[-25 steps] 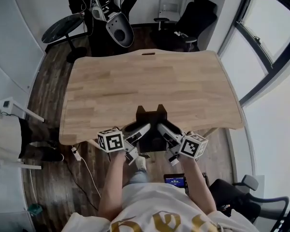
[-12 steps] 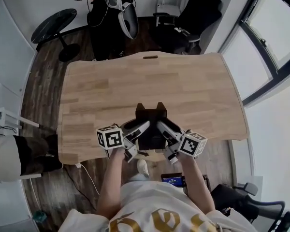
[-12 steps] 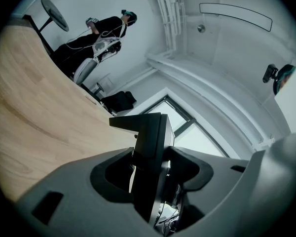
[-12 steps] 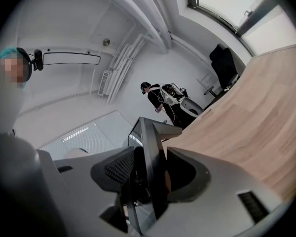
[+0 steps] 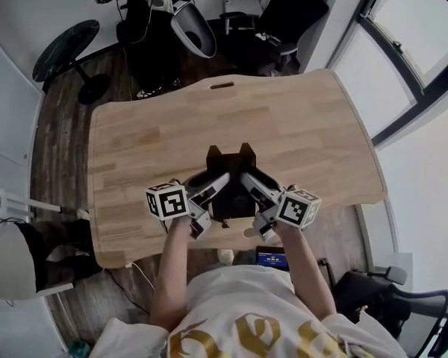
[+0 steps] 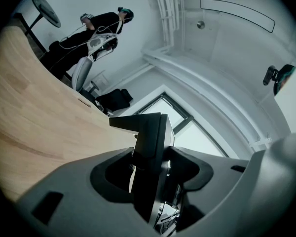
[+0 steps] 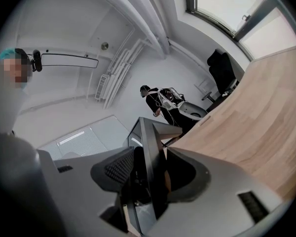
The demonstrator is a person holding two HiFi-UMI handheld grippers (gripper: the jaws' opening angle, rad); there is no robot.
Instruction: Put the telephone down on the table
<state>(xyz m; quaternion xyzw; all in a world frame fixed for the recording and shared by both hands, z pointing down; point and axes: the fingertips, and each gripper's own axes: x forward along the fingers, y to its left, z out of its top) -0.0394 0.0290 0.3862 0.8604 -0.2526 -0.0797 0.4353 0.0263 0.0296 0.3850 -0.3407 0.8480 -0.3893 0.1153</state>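
Both grippers hold a black telephone (image 5: 230, 176) over the near part of the wooden table (image 5: 149, 136). My left gripper (image 5: 211, 194) is shut on its left side, my right gripper (image 5: 252, 194) on its right side. In the left gripper view the telephone (image 6: 149, 147) stands edge-on, pinched between the jaws of the left gripper (image 6: 153, 174), with the table (image 6: 24, 112) to the left. In the right gripper view the right gripper (image 7: 147, 174) clamps the telephone (image 7: 149, 147) in the same way. Whether the telephone touches the table is hidden.
Beyond the table's far edge stands a person in black (image 5: 145, 13) with a white device (image 5: 193, 30), beside a black office chair (image 5: 284, 28) and a round black side table (image 5: 60, 43). Windows run along the right. Another person (image 5: 15, 252) stands at the left.
Both grippers have carried the telephone forward, from off the near edge to over the table's near part. Both stay shut on it.
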